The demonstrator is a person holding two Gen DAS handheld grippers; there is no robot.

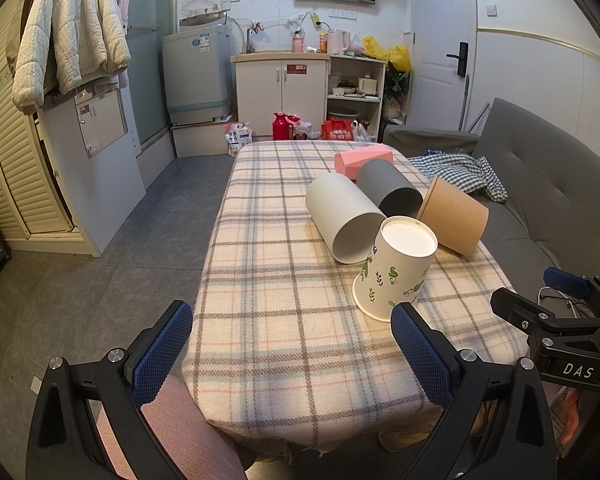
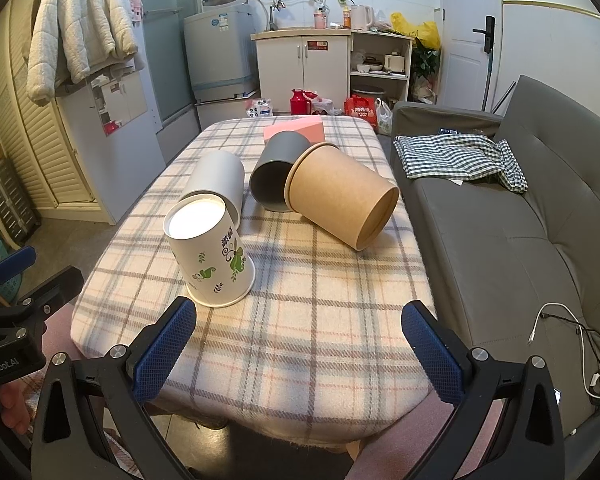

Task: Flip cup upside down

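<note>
both grippers, left gripper [image 1: 292, 344] and right gripper [image 2: 300, 344], hang spread and empty at the table [image 2: 300, 360] near edge. one printed paper cup [image 2: 210, 254] stands mouth-down at 11 o'clock of the right gripper. three cylinders lie tipped behind: white [image 2: 220, 178], grey [image 2: 276, 172], kraft [image 2: 340, 204]. bare cloth lies between.

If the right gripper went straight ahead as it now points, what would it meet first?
Probably the plaid tablecloth, since the open right gripper looks down onto bare cloth. Further along, the brown paper tub lies closest to that line; the printed cup sits left of it. Depth is uncertain.
</note>
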